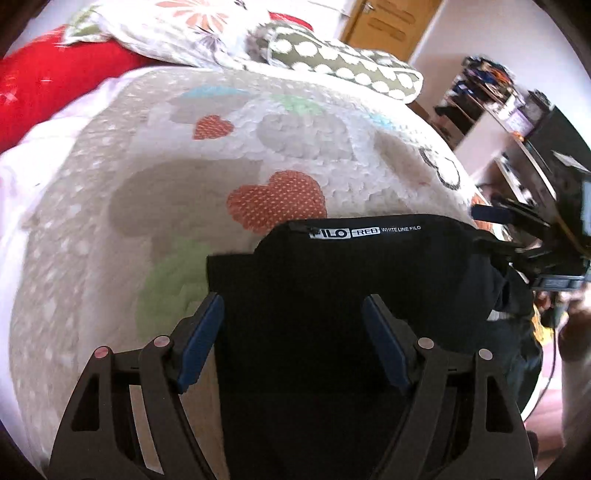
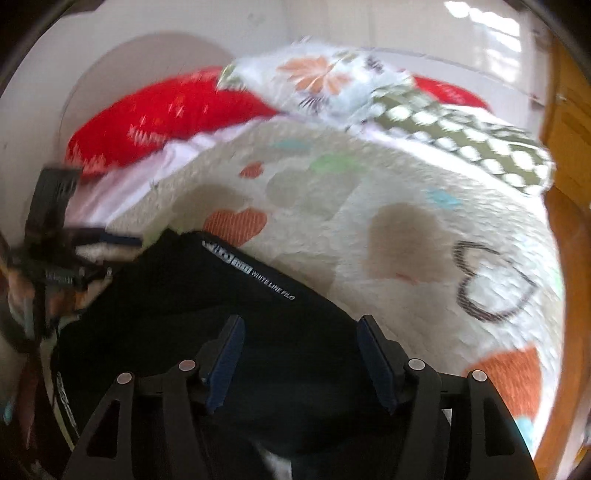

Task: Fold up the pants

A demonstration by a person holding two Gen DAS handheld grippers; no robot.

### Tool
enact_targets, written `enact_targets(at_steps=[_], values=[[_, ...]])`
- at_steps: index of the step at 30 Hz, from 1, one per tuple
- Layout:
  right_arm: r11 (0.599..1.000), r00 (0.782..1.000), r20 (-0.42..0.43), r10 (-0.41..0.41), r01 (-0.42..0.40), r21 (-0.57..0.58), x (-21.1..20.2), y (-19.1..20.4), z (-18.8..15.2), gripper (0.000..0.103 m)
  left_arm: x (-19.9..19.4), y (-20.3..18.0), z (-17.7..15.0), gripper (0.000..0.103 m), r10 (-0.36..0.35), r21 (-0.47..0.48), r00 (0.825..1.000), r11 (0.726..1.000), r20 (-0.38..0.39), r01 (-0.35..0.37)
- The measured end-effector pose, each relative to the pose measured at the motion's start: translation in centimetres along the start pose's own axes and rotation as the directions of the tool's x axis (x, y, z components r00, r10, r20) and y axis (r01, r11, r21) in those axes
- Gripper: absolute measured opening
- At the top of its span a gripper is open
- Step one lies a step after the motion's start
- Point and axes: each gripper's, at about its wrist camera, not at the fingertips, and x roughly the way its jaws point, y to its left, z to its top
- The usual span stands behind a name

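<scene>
Black pants (image 1: 332,266) with a white printed label (image 1: 365,232) lie bunched on the heart-patterned quilt (image 1: 184,177). My left gripper (image 1: 293,306) hovers over them with its blue pads wide apart and nothing pinched between them. The right gripper (image 1: 517,240) shows at the pants' right edge in the left wrist view. In the right wrist view the pants (image 2: 184,295) fill the lower middle. My right gripper (image 2: 301,325) stands open above the cloth, pads clear of it. The left gripper (image 2: 92,243) appears at the pants' left corner, blurred.
Red pillows (image 1: 55,81), a floral blanket (image 1: 177,29) and a green dotted pillow (image 1: 343,62) lie at the head of the bed. A wooden door (image 1: 388,22) and cluttered shelves (image 1: 491,96) stand to the right. A white wall (image 2: 110,74) backs the bed.
</scene>
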Motion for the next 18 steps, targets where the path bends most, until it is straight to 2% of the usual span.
enact_targets(at_steps=[4, 5, 6, 8, 9, 10, 11, 12, 13, 14, 15, 18], values=[[0.998, 0.996, -0.085, -0.011, 0.006, -0.059, 3.4, -0.6, 0.7, 0.062, 2.2, 0.4, 1.1, 0.078, 0.025, 0.038, 1.000, 0.999, -0.017, -0.025], [0.997, 0.994, -0.108, -0.028, 0.020, -0.068, 4.4, -0.8, 0.7, 0.062, 2.8, 0.4, 1.3, 0.080, 0.028, 0.051, 0.999, 0.998, -0.029, -0.026], [0.998, 0.992, -0.127, -0.025, 0.017, -0.067, 5.1, -1.1, 0.7, 0.062, 3.7, 0.1, 1.5, 0.086, 0.046, 0.085, 0.998, 0.995, -0.044, -0.042], [0.997, 0.986, -0.165, -0.027, 0.015, -0.079, 6.7, -1.4, 0.3, 0.062, 4.7, -0.5, 1.5, 0.089, 0.096, 0.147, 0.995, 0.985, -0.041, -0.089], [0.997, 0.986, -0.165, -0.027, 0.015, -0.079, 6.7, -1.4, 0.3, 0.059, 5.3, -0.9, 1.5, 0.089, 0.123, 0.180, 0.992, 0.977, -0.037, -0.114], [0.996, 0.989, -0.145, -0.030, 0.017, -0.092, 6.7, -1.2, 0.2, 0.045, 5.6, -1.1, 1.4, 0.089, 0.129, 0.188, 0.991, 0.975, -0.030, -0.121], [0.995, 0.991, -0.130, -0.018, 0.005, -0.095, 6.7, -1.0, 0.2, 0.039, 5.6, -1.1, 1.5, 0.084, 0.125, 0.181, 0.992, 0.976, -0.019, -0.119], [0.995, 0.993, -0.118, -0.017, 0.005, -0.103, 6.7, -0.5, 0.0, 0.030, 5.5, -1.1, 1.6, 0.065, 0.117, 0.169, 0.993, 0.979, -0.013, -0.114], [0.992, 0.994, -0.110, -0.029, 0.015, -0.125, 6.6, 0.0, -0.2, 0.020, 5.1, -1.1, 1.7, 0.053, 0.101, 0.162, 0.995, 0.982, 0.001, -0.100], [0.992, 0.994, -0.110, -0.029, 0.015, -0.125, 6.6, 0.0, -0.2, 0.015, 4.9, -1.3, 1.8, 0.033, 0.082, 0.158, 0.997, 0.984, 0.008, -0.082], [0.989, 0.993, -0.104, -0.051, 0.035, -0.142, 6.3, 0.5, -0.3, 0.010, 4.6, -1.8, 1.6, 0.024, 0.058, 0.166, 0.998, 0.984, 0.006, -0.058], [0.986, 0.995, -0.064, -0.073, 0.063, -0.153, 4.5, 1.5, -0.1, 0.008, 3.1, -3.9, 0.5, 0.019, 0.113, 0.233, 0.992, 0.965, 0.065, -0.125]])
